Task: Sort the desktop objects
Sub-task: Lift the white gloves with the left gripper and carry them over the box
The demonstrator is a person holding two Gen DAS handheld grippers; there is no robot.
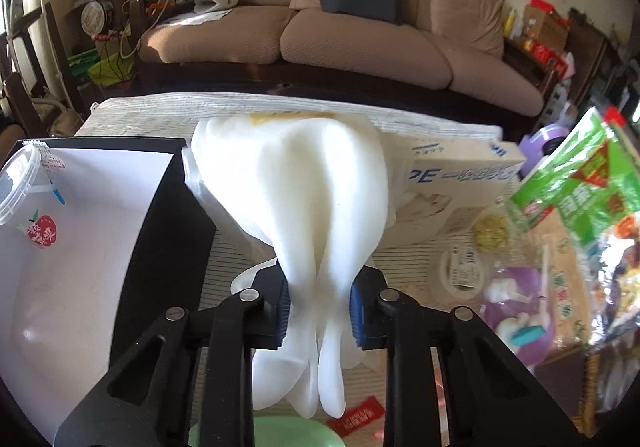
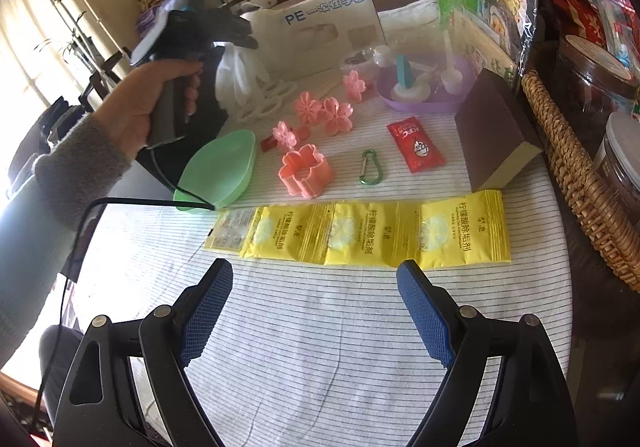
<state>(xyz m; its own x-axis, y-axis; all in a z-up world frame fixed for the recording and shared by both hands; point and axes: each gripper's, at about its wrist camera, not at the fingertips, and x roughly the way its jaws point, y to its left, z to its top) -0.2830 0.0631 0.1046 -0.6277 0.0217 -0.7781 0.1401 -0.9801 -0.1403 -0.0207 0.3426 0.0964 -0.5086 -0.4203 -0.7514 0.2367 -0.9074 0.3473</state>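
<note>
My left gripper is shut on a limp bunch of white plastic gloves, pinched between the blue pads; the glove fingers hang below the jaws. The bunch hangs in front of the PE glove box and beside a black box with a white inside. In the right wrist view a hand holds the left gripper's handle, with the gloves dangling past it. My right gripper stands open and empty over the striped cloth, just short of a row of yellow sachets.
On the cloth lie pink flower cutters, a green carabiner, a red ketchup packet, a brown sponge block, a purple bowl and a green dish. A wicker basket borders the right side.
</note>
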